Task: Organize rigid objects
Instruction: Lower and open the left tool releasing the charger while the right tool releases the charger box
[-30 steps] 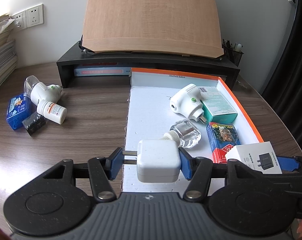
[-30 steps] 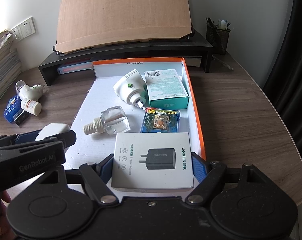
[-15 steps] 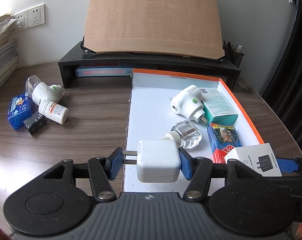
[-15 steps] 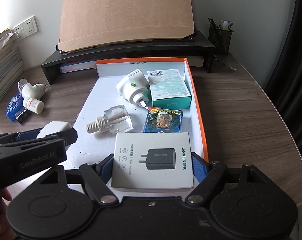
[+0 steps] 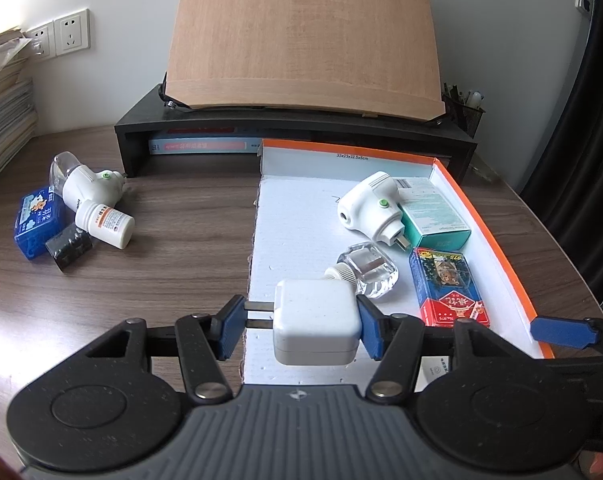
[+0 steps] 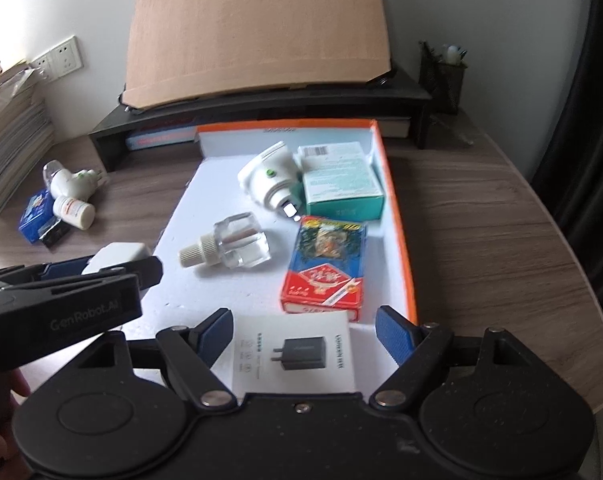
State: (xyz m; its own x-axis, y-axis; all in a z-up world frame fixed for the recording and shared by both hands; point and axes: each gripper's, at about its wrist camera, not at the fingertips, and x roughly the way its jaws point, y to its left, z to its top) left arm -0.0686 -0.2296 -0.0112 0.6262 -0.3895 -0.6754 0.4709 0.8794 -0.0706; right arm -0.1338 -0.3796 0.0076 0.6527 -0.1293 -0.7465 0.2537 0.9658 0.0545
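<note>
My left gripper (image 5: 301, 320) is shut on a white plug charger (image 5: 317, 324), held just over the near left edge of the orange-rimmed white tray (image 5: 485, 232). My right gripper (image 6: 307, 332) is open. A white charger box (image 6: 297, 356) lies flat on the tray floor between its jaws, with a gap on the right side. The tray also holds a white plug-in device (image 6: 267, 176), a teal box (image 6: 341, 180), a clear bottle (image 6: 237, 246) and a red-and-blue card pack (image 6: 325, 264).
On the desk to the left lie a blue box (image 5: 37, 220), a white pill bottle (image 5: 105, 222), another white plug-in device (image 5: 85, 184) and a small black item (image 5: 67, 248). A black monitor stand (image 5: 293, 136) bearing a wooden board stands behind the tray. Stacked papers (image 5: 1, 120) rise far left.
The white charger box has left the right gripper's pads and dropped onto the tray floor, now looking smaller. The right view shifted slightly and blurred. The left gripper still holds the charger.
</note>
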